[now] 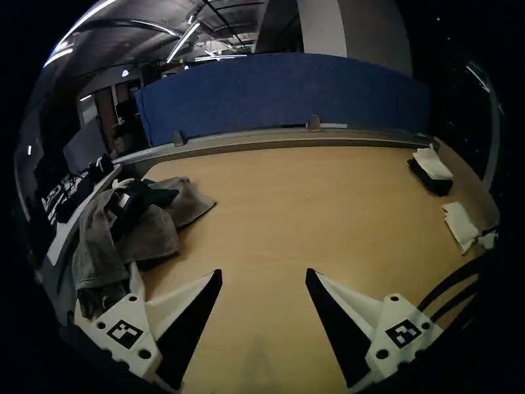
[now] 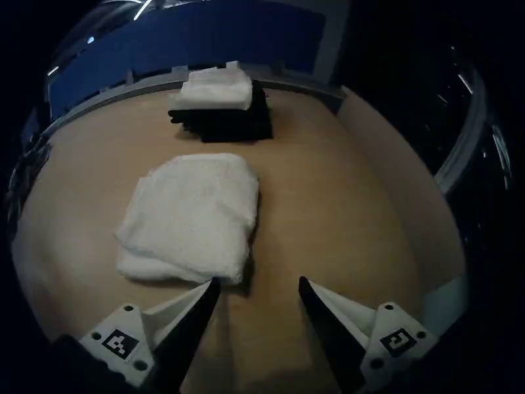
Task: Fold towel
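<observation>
In the right gripper view a folded white towel [image 2: 190, 217] lies flat on the wooden table [image 2: 328, 217], just ahead and left of my right gripper [image 2: 257, 282], which is open with nothing between its fingers. Beyond it a stack of folded towels [image 2: 220, 108], white on black, sits by the table's back edge. In the left gripper view my left gripper [image 1: 264, 274] is open and empty above bare table [image 1: 295, 197]. A heap of unfolded grey and dark towels [image 1: 131, 226] lies to its left. The folded white towel [image 1: 461, 225] and the stack [image 1: 431, 169] appear at far right.
A blue partition [image 1: 282, 95] runs along the table's back edge behind a grey rail [image 1: 262, 139]. Past the heap on the left stands a desk with dark objects [image 1: 75, 190]. Dark chair bars [image 1: 453, 289] show at the lower right.
</observation>
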